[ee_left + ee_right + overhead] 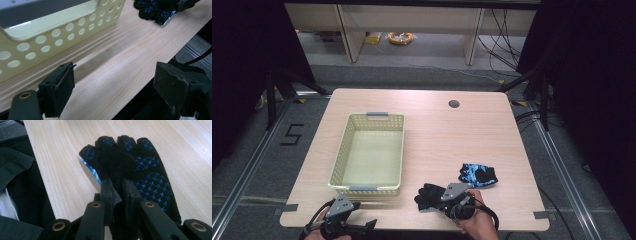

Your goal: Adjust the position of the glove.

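Note:
A black glove (428,194) with blue star print lies palm up near the table's front edge, fingers pointing left. My right gripper (443,198) is shut on its cuff; in the right gripper view the jaws (117,185) pinch a fold of the glove (142,167). A second glove (478,174), blue-patterned with a black palm, lies a little further back and to the right. My left gripper (364,215) hovers open at the front left edge, just in front of the pale yellow perforated basket (343,150). Its wide-apart jaws (117,75) hold nothing.
The basket (62,35) is empty and stands on the left half of the wooden table (437,130). A round cable hole (454,104) sits at the back. The left gripper view also shows the black glove (150,11) far off.

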